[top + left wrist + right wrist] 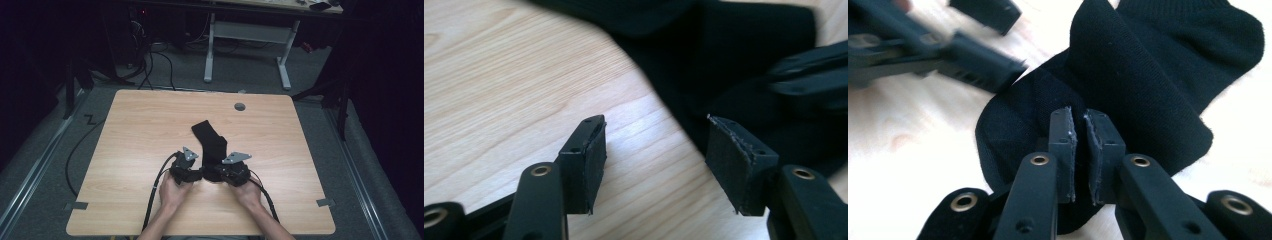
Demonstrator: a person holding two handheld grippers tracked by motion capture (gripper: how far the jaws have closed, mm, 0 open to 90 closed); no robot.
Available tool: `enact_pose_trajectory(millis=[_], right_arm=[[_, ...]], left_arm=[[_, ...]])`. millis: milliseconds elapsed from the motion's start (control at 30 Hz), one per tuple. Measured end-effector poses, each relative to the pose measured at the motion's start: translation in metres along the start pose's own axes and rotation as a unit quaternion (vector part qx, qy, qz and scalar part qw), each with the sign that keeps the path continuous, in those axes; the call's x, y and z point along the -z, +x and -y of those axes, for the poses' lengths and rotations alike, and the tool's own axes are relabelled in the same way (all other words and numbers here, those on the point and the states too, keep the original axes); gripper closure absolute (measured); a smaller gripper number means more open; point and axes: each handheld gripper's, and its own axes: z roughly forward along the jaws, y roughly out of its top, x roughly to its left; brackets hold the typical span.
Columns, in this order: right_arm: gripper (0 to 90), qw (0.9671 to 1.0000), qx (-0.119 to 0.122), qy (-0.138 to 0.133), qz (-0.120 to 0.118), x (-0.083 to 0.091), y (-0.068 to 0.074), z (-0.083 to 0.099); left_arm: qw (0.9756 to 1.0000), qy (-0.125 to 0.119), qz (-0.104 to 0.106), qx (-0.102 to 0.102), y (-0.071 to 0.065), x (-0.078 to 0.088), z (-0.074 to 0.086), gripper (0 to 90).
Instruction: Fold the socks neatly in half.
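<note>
A black sock (210, 140) lies crumpled near the middle of the wooden table (145, 125), toe end toward the person. My left gripper (199, 173) sits at the sock's near left edge. In the left gripper view my left gripper (654, 145) is open, one pad over bare wood and the other by the edge of the sock (724, 60). My right gripper (214, 173) comes in from the right. In the right gripper view my right gripper (1080, 125) has its pads almost together, pinching a raised fold of the sock (1158, 65).
A round cable hole (240, 106) sits near the table's far edge. Black cables (155, 192) trail from the grippers toward the near edge. Beyond the table stand a white desk frame (247, 35) and floor cables (150, 60).
</note>
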Motion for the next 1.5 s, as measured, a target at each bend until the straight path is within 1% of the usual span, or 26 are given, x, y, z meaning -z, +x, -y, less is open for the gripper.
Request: enact_pose_trajectory(millis=[33,67,167,233,300,367,467,600,700,767,867,900,933,1033,1067,1133,1200,1233,1300,1367,1433,1500], right_arm=[[82.9,1.0000,-0.001,0.000,0.001,-0.001,-0.001,-0.001],[83.1,1.0000,0.000,0.002,0.002,-0.003,-0.002,-0.003],[84.5,0.9999,0.011,0.003,0.005,-0.005,-0.001,-0.007],[85.5,0.9999,0.015,0.001,0.006,-0.004,0.001,-0.009],[85.8,0.9997,0.021,-0.010,0.005,0.002,0.003,-0.011],[85.9,0.9994,0.026,-0.024,0.001,0.012,0.007,-0.014],[85.9,0.9986,0.038,-0.037,-0.008,0.023,0.012,-0.016],[85.8,0.9977,0.048,-0.046,-0.014,0.032,0.017,-0.017],[85.6,0.9974,0.053,-0.043,-0.022,0.034,0.022,-0.013],[84.3,0.9978,0.050,-0.035,-0.026,0.030,0.023,-0.009],[77.8,0.9981,0.048,-0.010,-0.037,0.020,0.024,0.000],[75.6,0.9982,0.045,-0.004,-0.041,0.018,0.024,0.002],[74.0,0.9981,0.042,-0.004,-0.044,0.018,0.023,0.004],[71.9,0.9979,0.039,-0.019,-0.048,0.024,0.022,0.004],[71.9,0.9979,0.035,-0.027,-0.048,0.027,0.021,0.003],[72.3,0.9979,0.027,-0.041,-0.043,0.032,0.017,-0.001],[73.5,0.9982,0.019,-0.046,-0.032,0.035,0.013,-0.006],[74.3,0.9984,0.013,-0.047,-0.027,0.034,0.010,-0.009],[74.4,0.9991,-0.002,-0.039,-0.018,0.030,0.005,-0.013],[74.4,0.9997,-0.005,-0.024,-0.004,0.021,0.002,-0.016],[74.3,0.9999,-0.006,-0.012,-0.003,0.014,0.001,-0.015],[73.8,1.0000,-0.002,0.003,0.000,0.006,0.001,-0.010]], left_arm=[[1.0000,-0.007,0.006,0.002,-0.003,0.003,0.001,40.7],[0.9999,-0.010,0.007,-0.001,-0.005,0.004,0.001,40.7],[1.0000,0.000,-0.001,-0.010,-0.008,0.002,0.004,40.7],[0.9999,-0.001,-0.004,-0.010,-0.008,0.000,0.005,40.8],[0.9999,0.000,-0.005,-0.010,-0.008,0.000,0.005,41.1],[1.0000,0.000,0.001,-0.009,-0.008,0.001,0.005,41.1],[0.9999,-0.004,0.010,0.000,-0.005,0.003,0.007,41.4],[0.9999,-0.007,0.012,0.004,-0.003,0.004,0.008,42.8],[0.9998,-0.005,0.015,0.009,-0.002,0.007,0.010,42.9],[0.9998,-0.007,0.013,0.009,-0.001,0.010,0.011,42.9],[0.9998,-0.015,0.008,0.013,0.003,0.018,0.014,43.2],[0.9997,-0.022,0.000,0.014,0.005,0.024,0.014,43.2],[0.9995,-0.029,-0.010,0.008,0.007,0.028,0.013,43.4],[0.9990,-0.041,-0.018,-0.001,0.007,0.035,0.007,43.8],[0.9987,-0.047,-0.017,-0.003,0.006,0.036,0.004,43.8],[0.9988,-0.048,-0.012,-0.005,0.005,0.035,-0.002,44.0],[0.9988,-0.047,-0.008,-0.011,0.002,0.031,-0.007,44.0],[0.9991,-0.040,-0.006,-0.015,0.001,0.027,-0.010,43.9],[0.9993,-0.031,-0.001,-0.023,-0.004,0.019,-0.011,43.5],[0.9990,-0.023,-0.002,-0.038,-0.010,0.015,-0.008,43.1],[0.9981,-0.013,-0.001,-0.060,-0.018,0.014,0.000,43.0],[0.9974,-0.005,-0.002,-0.072,-0.023,0.014,0.009,43.1]])
